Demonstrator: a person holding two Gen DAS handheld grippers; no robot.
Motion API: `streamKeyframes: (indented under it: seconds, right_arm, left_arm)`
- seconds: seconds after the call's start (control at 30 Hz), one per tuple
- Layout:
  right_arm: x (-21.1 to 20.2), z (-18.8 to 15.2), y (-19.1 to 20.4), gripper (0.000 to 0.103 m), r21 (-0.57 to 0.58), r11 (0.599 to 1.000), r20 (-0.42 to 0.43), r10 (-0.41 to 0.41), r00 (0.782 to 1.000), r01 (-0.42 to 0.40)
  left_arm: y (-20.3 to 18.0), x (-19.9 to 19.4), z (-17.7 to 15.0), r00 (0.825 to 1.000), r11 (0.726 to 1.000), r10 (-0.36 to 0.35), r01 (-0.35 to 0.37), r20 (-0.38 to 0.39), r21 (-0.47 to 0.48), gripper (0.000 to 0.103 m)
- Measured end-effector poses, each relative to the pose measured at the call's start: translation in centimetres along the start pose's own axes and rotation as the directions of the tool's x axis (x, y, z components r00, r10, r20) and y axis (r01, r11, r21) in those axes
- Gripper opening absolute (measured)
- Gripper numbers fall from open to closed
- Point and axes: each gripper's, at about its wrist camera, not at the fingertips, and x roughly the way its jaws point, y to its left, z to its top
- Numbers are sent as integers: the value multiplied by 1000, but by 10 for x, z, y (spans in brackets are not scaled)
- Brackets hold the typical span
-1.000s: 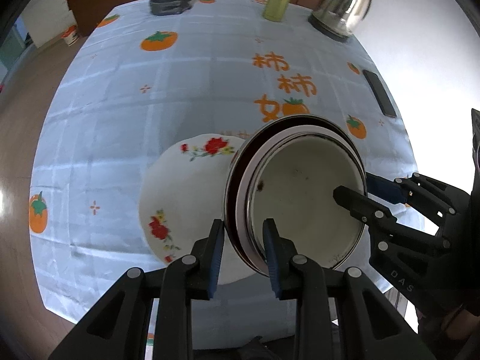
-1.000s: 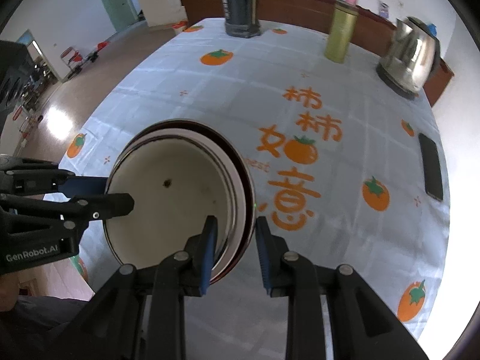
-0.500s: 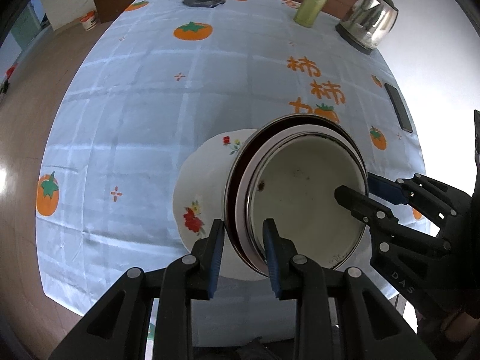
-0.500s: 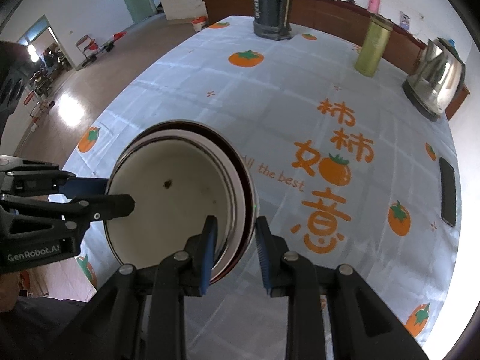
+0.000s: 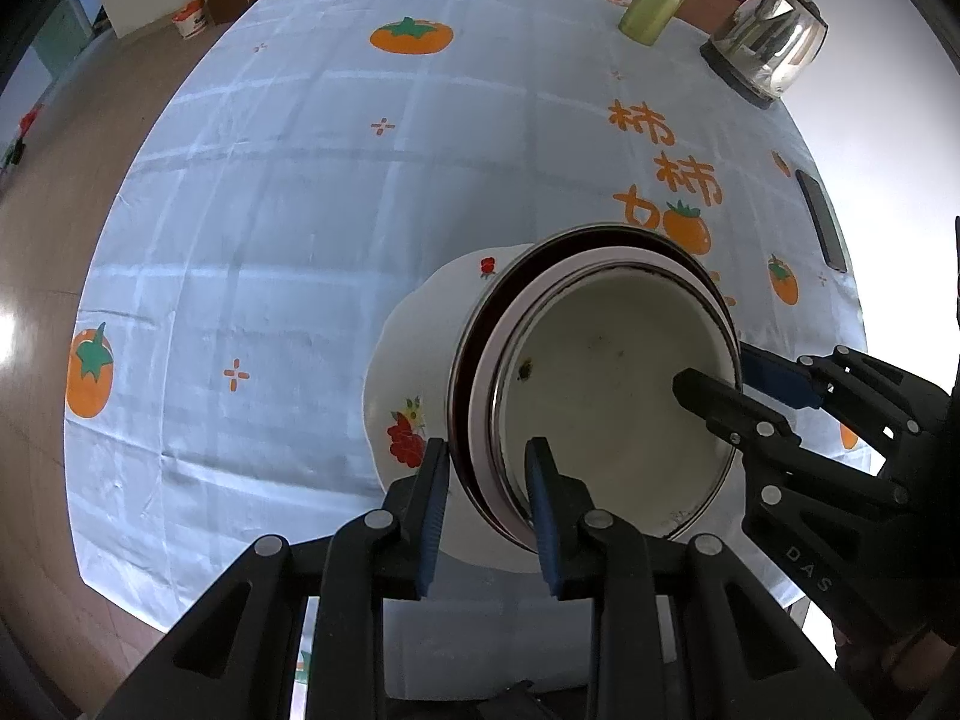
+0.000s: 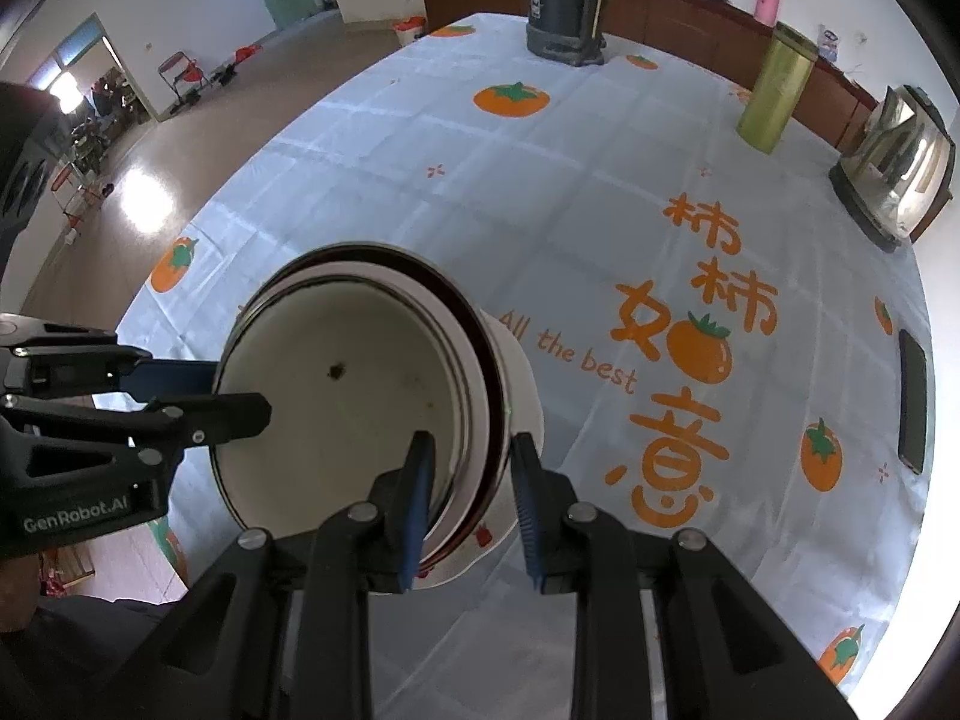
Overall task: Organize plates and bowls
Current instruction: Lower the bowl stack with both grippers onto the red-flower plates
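left gripper (image 5: 486, 501) and right gripper (image 6: 471, 495) each clamped on opposite rims of nested enamel bowls (image 5: 606, 408), held over a floral plate (image 5: 414, 378) near the table's near edge

We see a stack of nested bowls (image 5: 606, 396), cream inside with steel and dark red-brown rims, tilted so its mouth faces us, a small dark speck on the inner wall. Behind and below it lies a white plate (image 5: 414, 372) with red flower prints, flat on the table (image 5: 300, 210), partly hidden by the bowls
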Motion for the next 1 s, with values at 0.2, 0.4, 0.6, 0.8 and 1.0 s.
streamKeyframes:
  seconds: [0.2,0.4,0.6,0.8,1.0]
  right_arm:
    - [6,1,1,26,-3,1000,-12,6,1000,-6]
    - [12,3,3,26,-9,1000,-21,9,1000,-9]
    - [15,3,6,26,-15,1000,-27,11,1000,-11]
    - [18,3,7,26,-16,1000,-35,11,999,-11]
    - [21,2,6,26,-13,1000,-44,8,999,-8]
  left_arm:
    - [4,5,-1,1000,1000,-1,0,-11,-11,28]
    - [7,6,-1,1000,1000,0,0,-14,-17,28]
    - [10,8,-1,1000,1000,0,-1,-19,-23,28]
    - [11,10,-1,1000,1000,-3,2,-26,-25,28]
    - [12,16,-2,999,1000,-10,9,-38,-26,28]
